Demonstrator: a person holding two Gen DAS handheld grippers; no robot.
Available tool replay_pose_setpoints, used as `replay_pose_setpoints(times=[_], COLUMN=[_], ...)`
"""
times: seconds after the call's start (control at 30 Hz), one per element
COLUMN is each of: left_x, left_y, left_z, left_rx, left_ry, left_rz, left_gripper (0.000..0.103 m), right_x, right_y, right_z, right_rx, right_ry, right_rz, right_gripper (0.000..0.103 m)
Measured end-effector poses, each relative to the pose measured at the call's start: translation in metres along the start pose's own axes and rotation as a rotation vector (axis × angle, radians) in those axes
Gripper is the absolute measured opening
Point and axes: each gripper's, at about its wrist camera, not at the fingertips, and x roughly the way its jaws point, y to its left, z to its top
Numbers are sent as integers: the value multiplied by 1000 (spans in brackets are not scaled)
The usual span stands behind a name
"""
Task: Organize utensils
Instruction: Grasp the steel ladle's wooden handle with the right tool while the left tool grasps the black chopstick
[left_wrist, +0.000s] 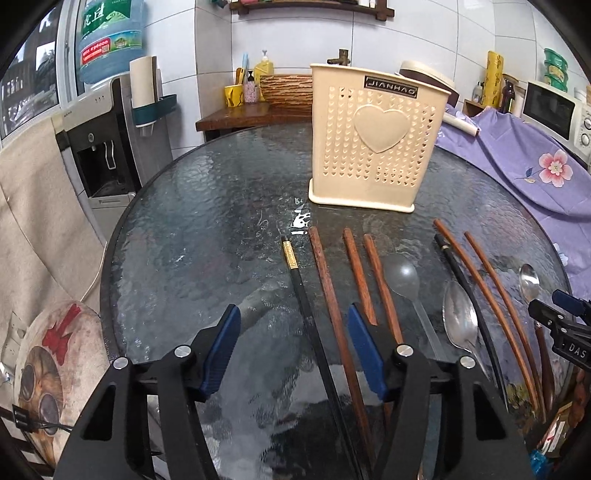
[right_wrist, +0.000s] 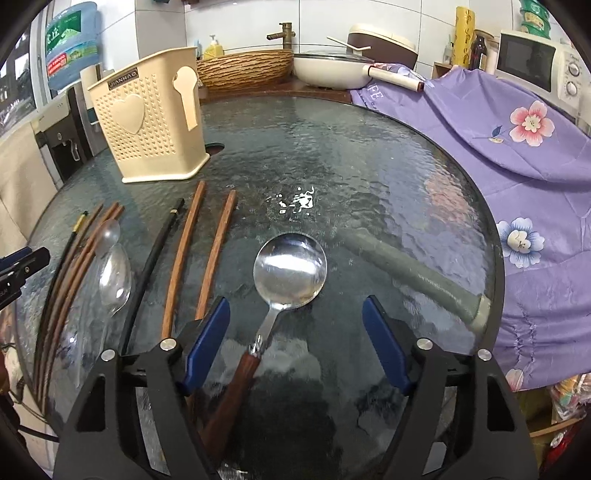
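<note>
A: From where was the left wrist view taken?

B: From low and close over the surface (left_wrist: 207, 206), aimed forward at the utensil holder (left_wrist: 373, 140).

A: And the right wrist view?

B: It was set further right, equally low. The holder (right_wrist: 147, 122), chopsticks (right_wrist: 181, 258) and surface were shared by both.

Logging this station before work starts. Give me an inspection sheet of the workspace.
Surface: round glass table, white fleck mid-top.
Job's things: cream utensil holder upright; chopsticks and spoons lie loose; wooden-handled spoon lies below the right gripper.
Clutter: nothing seen on the table.
Grippers: left gripper open, empty; right gripper open, empty.
Cables: white cord left of table.
Surroundings: water dispenser, microwave, purple floral cloth.
</note>
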Motion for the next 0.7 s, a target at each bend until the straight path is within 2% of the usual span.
replay_pose_setpoints(times=[0.13, 0.5, 0.7], left_x=[6, 25, 40], left_y=[4, 12, 8], left_z=[3, 12, 16], left_rx=[-8, -23, -18], left_ry=[6, 51, 93], left_rz=[2, 2, 0], left_gripper=[57, 53, 45], right_x=[9, 22, 24], right_y=[0, 6, 7], right_z=[6, 13, 16], right_rx=[20, 25, 26], right_ry=[16, 40, 40], right_rz=[-7, -11, -10], right_gripper=[67, 66, 64])
